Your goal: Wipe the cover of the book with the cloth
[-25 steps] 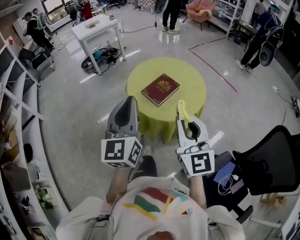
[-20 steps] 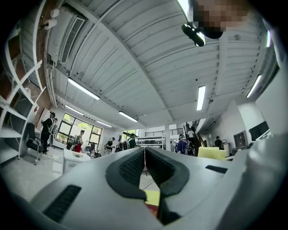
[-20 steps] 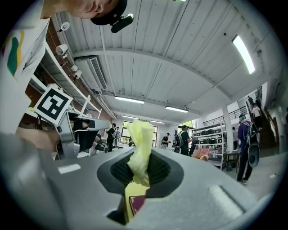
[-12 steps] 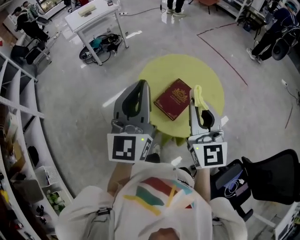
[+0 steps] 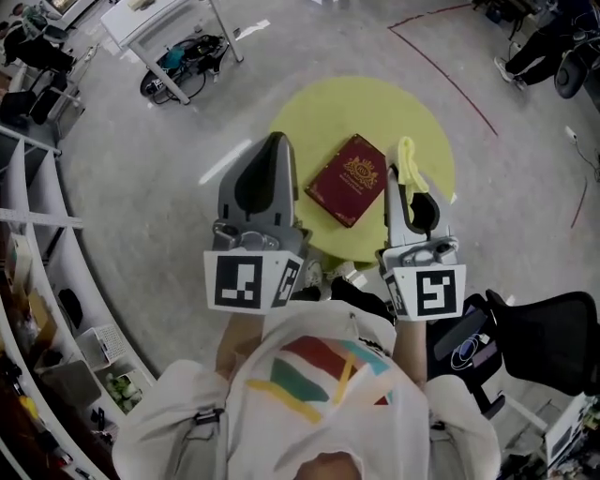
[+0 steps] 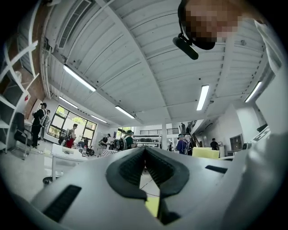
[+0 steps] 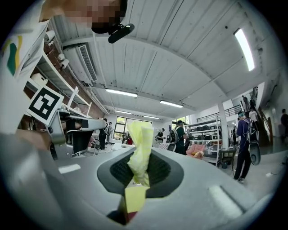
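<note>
A dark red book [image 5: 346, 179] with a gold emblem lies on the round yellow table [image 5: 309, 117] below me. My right gripper [image 5: 405, 159] is held upright just right of the book, shut on a folded yellow cloth [image 5: 407, 157] that sticks out past its tips. The same cloth [image 7: 141, 150] stands pinched between the jaws in the right gripper view. My left gripper [image 5: 275, 141] is raised at the book's left, shut with nothing in it. In the left gripper view its jaws [image 6: 145, 150] meet along their length and point level across the room.
A black office chair [image 5: 544, 333] stands at my right with a phone and cable [image 5: 464, 349] beside it. White shelving [image 5: 33, 225] runs along the left. A white table [image 5: 155, 19] stands at the top left, with gear [image 5: 183, 56] under it. People stand at the room's far side [image 7: 180, 134].
My view has closed in on the round table. Both grippers now flank the book, which sits between them. The cloth has stayed in the right gripper throughout.
</note>
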Available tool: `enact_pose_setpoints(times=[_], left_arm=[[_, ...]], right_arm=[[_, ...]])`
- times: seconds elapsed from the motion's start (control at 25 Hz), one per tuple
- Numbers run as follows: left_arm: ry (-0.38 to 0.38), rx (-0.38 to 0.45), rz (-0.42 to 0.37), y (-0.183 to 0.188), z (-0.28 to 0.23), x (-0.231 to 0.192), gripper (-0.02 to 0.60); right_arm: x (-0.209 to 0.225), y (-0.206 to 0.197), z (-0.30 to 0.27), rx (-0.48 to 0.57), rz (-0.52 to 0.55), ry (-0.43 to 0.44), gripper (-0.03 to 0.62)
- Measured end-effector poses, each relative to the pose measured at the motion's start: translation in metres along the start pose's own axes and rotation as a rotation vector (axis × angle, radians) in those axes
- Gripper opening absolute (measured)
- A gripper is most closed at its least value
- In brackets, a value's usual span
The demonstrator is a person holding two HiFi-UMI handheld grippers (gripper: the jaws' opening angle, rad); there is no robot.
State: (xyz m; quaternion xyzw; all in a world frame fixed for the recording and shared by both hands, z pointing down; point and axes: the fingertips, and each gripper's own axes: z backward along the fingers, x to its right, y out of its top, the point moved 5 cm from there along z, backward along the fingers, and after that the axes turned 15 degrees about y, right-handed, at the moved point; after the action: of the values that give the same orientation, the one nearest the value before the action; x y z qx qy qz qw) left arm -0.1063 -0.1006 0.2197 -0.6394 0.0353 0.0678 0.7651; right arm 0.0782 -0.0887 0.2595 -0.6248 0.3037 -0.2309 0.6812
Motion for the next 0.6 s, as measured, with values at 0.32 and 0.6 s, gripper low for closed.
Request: enact_pose_setpoints(times=[0.32, 0.6], left_arm=[[-0.004, 0.008, -0.013, 0.0, -0.02, 0.009, 0.015], [-0.01, 0.005, -0.004, -0.003, -0.031, 0.011, 0.017]], right_arm=[[0.02, 0.004, -0.014, 0.023, 0.008, 0.013, 0.031], [0.029, 0.001, -0.017, 0.017, 0.001, 0.009, 0.031]])
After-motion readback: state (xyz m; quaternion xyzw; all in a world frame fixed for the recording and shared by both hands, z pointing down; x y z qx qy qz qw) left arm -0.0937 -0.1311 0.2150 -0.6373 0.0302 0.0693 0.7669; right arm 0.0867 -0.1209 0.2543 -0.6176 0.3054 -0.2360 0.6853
